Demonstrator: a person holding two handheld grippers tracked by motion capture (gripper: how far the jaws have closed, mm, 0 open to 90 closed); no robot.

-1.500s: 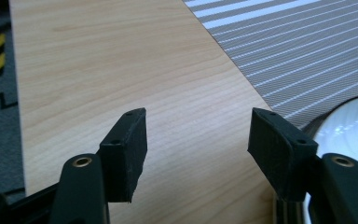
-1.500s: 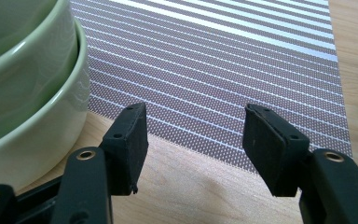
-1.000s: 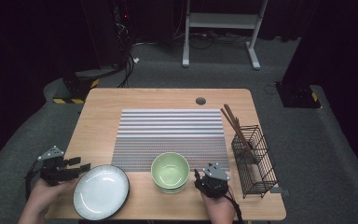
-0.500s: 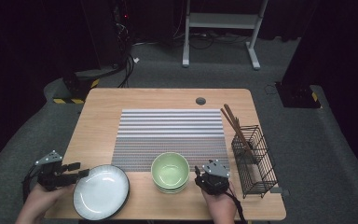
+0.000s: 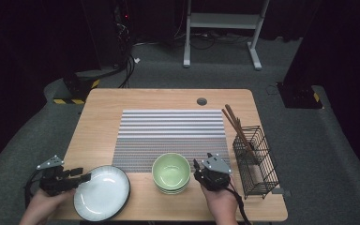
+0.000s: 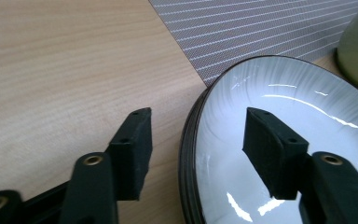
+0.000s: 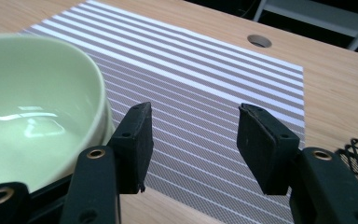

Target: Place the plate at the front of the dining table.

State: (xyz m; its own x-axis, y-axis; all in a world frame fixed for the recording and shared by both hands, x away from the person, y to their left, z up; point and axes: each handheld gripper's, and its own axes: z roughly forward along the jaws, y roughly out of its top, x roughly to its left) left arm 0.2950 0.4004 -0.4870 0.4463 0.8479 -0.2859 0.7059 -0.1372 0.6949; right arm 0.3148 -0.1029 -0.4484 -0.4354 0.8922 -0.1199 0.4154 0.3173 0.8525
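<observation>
A white plate with a dark rim lies at the table's near left. My left gripper reaches its left edge. In the left gripper view the plate has its rim between the jaws of that gripper, one outside over the wood and one over the plate's inside. They have just been closing and the pads stand clear of the rim. A stack of green bowls sits beside it. My right gripper hovers at the stack's right side. Its jaws have just been closing with nothing between them, and the bowl is left of them.
A striped grey placemat covers the table's middle. A black wire basket stands at the right edge with chopsticks sticking out. A cable hole is near the far edge.
The left gripper has shifted a little along the plate's left edge and its jaws have narrowed. The right gripper has lifted slightly beside the bowls.
</observation>
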